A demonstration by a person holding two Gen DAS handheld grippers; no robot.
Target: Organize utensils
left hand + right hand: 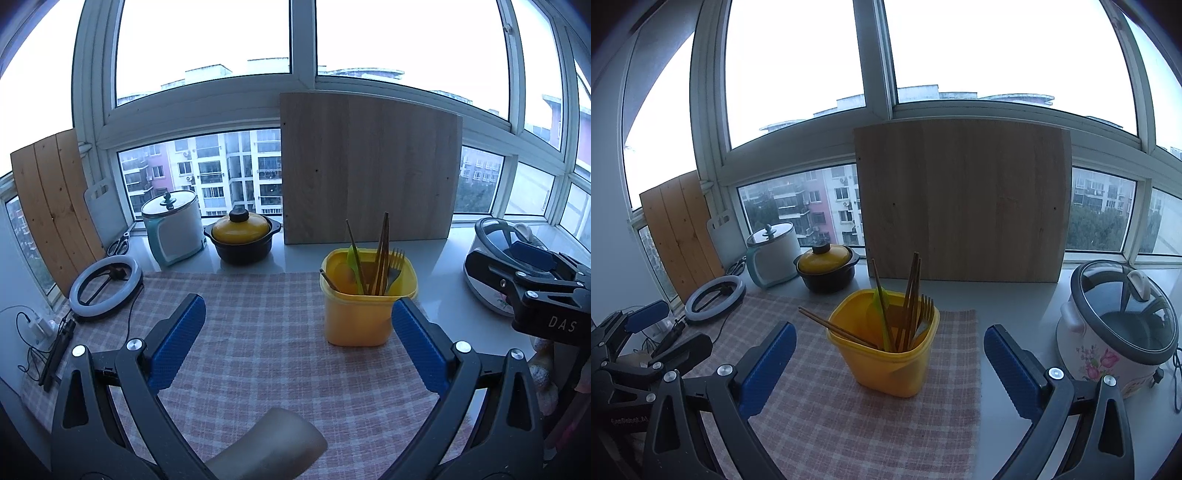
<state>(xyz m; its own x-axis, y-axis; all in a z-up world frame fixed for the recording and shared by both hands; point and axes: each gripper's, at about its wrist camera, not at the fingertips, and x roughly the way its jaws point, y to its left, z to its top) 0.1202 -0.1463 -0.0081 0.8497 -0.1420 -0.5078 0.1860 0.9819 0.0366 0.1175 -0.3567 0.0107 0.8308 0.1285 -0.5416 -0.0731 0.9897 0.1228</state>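
The yellow plastic tub of upright wooden chopsticks and forks stands on the checked cloth, dead ahead of the right gripper, the nearer one. The left gripper sees it off to the right. Both are spread and empty.

Utensils in tub, on cloth

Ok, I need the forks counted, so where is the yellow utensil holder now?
The yellow utensil holder stands on the checked cloth, centre of the right wrist view, in front of the leaning wooden board, with the rice cooker to its right.
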